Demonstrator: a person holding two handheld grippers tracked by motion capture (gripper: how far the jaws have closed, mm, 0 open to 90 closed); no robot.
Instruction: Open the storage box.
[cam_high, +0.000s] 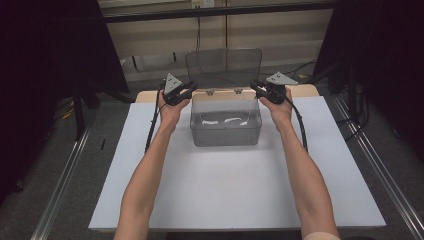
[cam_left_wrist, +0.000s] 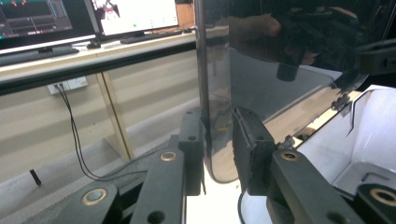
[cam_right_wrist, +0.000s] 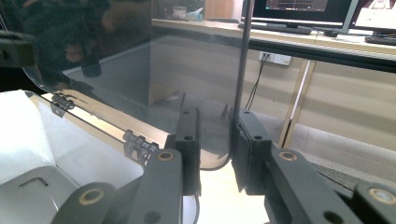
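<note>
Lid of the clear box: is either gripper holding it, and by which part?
Both. The left gripper pinches the upright lid at its left side edge, near the lower corner; the right gripper flanks its right edge, contact unclear.

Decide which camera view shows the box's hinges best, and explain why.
The right gripper view: two hinges sit large along the box's back rim, below the raised lid. The left gripper view catches one small and dark; the high view shows them tiny.

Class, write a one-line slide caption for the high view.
Two hand-held grippers hold the clear box's raised lid.
</note>
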